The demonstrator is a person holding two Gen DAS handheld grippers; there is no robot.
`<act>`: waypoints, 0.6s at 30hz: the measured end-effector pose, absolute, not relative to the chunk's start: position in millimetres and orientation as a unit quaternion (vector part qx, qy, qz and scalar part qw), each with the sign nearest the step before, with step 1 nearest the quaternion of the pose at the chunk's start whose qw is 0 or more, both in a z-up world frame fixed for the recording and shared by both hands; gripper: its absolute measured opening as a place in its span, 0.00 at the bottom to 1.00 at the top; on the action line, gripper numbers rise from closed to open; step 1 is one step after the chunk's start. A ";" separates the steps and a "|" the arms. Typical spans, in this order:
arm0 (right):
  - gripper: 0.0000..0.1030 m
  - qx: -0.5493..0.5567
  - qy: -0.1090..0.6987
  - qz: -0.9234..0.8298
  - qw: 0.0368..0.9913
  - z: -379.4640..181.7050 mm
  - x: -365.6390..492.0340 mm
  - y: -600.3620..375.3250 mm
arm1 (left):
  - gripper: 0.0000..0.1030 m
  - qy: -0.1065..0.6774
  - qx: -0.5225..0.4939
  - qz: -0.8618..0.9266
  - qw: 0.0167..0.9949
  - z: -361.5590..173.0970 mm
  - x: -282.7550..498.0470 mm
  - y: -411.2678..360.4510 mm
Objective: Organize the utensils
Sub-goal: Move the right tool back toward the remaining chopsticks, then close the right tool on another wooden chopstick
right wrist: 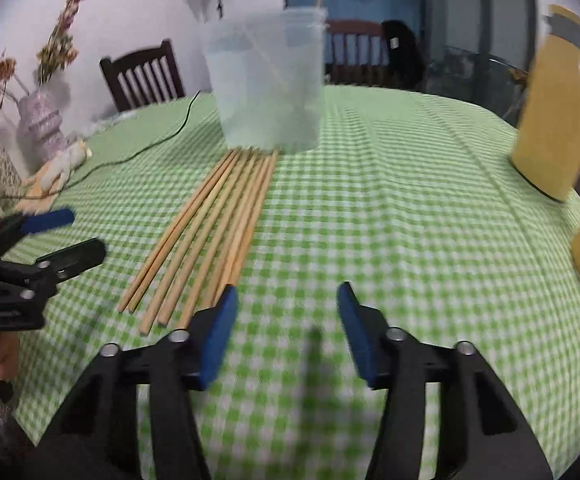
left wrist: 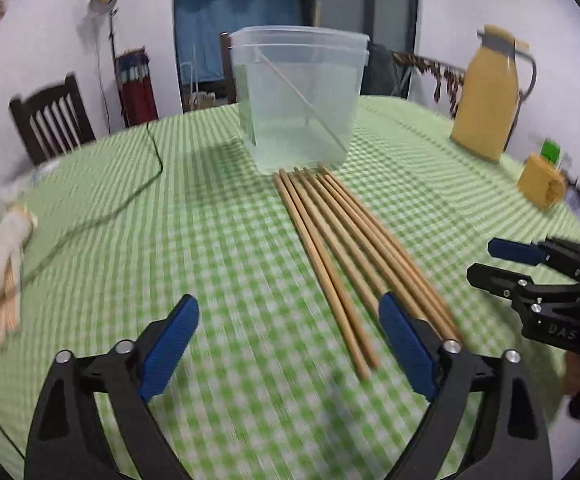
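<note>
Table (left wrist: 217, 216): green-checked cloth, round — everything I need sits on it.
Container (left wrist: 298, 96): clear plastic tub, upright, at the far end of the sticks; one chopstick (left wrist: 302, 98) already leans slantwise inside it.
Chopsticks (left wrist: 350, 248): a loose bundle lying flat, far tips touching the tub's base, long axis running from the tub back toward me.
Left tongs (left wrist: 287, 354): mine, jaws spread wide, holding nothing; the near ends of the bundle lie just ahead of me, by my right-hand finger.
Right tongs (right wrist: 283, 334): jaws also apart, empty, over bare cloth; bundle lies to their left, near ends just by the left pad (right wrist: 217, 336).
Nearer hand: my guess is the left — the sticks' ends fall closer to its gap.
Next move, as I judge it: shift across the axis, close on one stick near its end.
</note>
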State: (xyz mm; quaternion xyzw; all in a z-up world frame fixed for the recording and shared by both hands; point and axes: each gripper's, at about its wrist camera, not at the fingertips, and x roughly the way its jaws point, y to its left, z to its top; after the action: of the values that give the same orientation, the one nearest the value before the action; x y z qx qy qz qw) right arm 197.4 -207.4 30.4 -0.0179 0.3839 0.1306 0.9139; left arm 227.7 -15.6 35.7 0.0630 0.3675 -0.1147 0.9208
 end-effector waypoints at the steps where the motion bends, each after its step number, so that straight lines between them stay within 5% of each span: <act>1: 0.43 -0.029 0.388 0.134 0.911 28.6 203.9 -202.3 | 0.83 0.369 0.070 -0.114 0.920 34.3 234.4 -18.7; 11: 0.33 -0.050 0.413 0.163 0.894 16.5 237.4 -177.7 | 0.57 0.410 0.076 -0.120 0.901 6.1 264.7 -28.2; 18: 0.30 -0.036 0.414 0.166 0.894 15.9 243.6 -180.4 | 0.56 0.420 0.062 -0.124 0.897 1.2 268.8 -27.1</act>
State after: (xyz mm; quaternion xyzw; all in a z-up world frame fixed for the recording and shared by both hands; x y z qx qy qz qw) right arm 243.6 -180.4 15.9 -0.0363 0.4135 0.1660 0.8945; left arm 268.8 -27.1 1.2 0.0623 0.4202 -0.1239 0.8968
